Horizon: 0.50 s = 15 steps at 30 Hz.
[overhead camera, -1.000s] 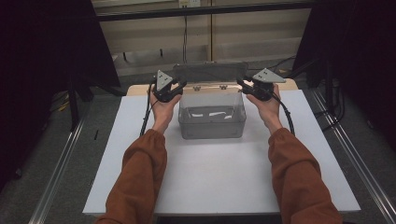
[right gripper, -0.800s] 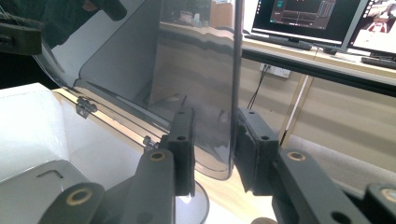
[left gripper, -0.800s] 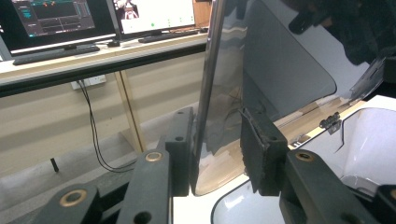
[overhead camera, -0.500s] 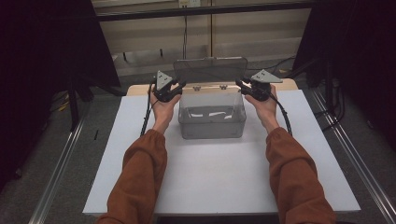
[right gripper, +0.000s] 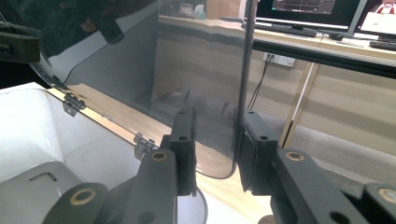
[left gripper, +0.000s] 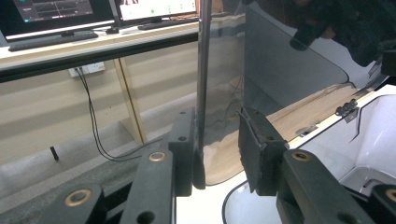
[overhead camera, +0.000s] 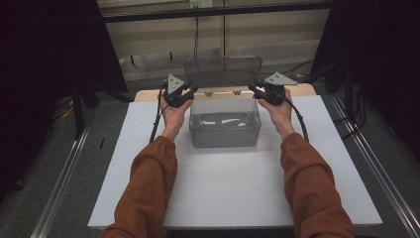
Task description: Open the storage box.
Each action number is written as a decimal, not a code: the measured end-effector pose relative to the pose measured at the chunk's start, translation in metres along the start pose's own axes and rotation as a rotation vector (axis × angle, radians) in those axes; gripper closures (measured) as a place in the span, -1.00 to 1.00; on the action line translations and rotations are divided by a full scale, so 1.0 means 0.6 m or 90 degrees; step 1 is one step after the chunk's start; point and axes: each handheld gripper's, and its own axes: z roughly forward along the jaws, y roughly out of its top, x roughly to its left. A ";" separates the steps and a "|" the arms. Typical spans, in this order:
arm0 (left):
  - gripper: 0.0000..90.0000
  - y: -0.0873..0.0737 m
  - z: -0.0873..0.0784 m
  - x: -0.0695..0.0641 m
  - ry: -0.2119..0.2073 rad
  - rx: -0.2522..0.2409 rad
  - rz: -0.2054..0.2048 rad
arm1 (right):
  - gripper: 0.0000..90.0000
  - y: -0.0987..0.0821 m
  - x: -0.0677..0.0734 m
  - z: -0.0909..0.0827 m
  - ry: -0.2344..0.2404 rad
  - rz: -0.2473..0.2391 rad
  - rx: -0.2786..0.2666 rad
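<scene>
Clear plastic storage box (overhead camera: 225, 126) sits toward the far middle of the white table (overhead camera: 233, 188), with its see-through lid (overhead camera: 223, 72) swung up on the hinges (overhead camera: 208, 93) at the back edge so it stands pretty much upright. Inside, the box looks mostly bare; there's a pale streak on the bottom, but I can't tell if it's an object or just glare.

Left hand-held gripper (overhead camera: 189, 90) is at the lid's left edge, right hand-held gripper (overhead camera: 253, 89) at its right edge, both up at the far corners of the box. Orange sleeves (overhead camera: 148, 193) come in from the bottom on either side of the box.

From the left gripper view, the left hand-held gripper (left gripper: 219, 140) has its jaws partway apart with the lid's edge (left gripper: 202, 93) running between them. The edge sits right up against one jaw, and there's a clear gap to the other one. Same deal in the right gripper view: the right hand-held gripper (right gripper: 217, 144) straddles the lid edge (right gripper: 245, 70), which is close to one jaw with space to the other. So neither one is actually clamped.

Behind the table there's a wooden desk with monitors (left gripper: 56, 14) and a keyboard (left gripper: 51, 39), plus a cable (left gripper: 93, 116) hanging down.
</scene>
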 end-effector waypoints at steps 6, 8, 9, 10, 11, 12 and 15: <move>0.50 -0.002 0.004 0.003 -0.004 0.008 -0.012 | 0.56 0.001 -0.003 0.003 0.003 0.009 0.002; 0.50 -0.004 0.006 0.005 -0.005 0.010 -0.018 | 0.55 0.001 -0.003 0.004 0.002 0.014 0.003; 0.50 -0.005 0.007 0.005 -0.007 0.012 -0.024 | 0.55 0.001 -0.003 0.004 0.003 0.014 0.003; 0.50 -0.006 0.008 0.006 -0.007 0.013 -0.029 | 0.56 0.002 -0.004 0.005 0.005 0.015 0.006; 0.50 -0.008 0.009 0.008 -0.009 0.021 -0.030 | 0.56 0.002 -0.005 0.006 0.005 0.014 0.005; 0.50 -0.010 0.010 0.008 -0.007 0.022 -0.042 | 0.56 0.002 -0.005 0.006 0.005 0.014 0.005; 0.50 -0.011 0.018 0.007 -0.009 0.044 -0.052 | 0.58 0.003 -0.007 0.008 0.007 0.015 0.008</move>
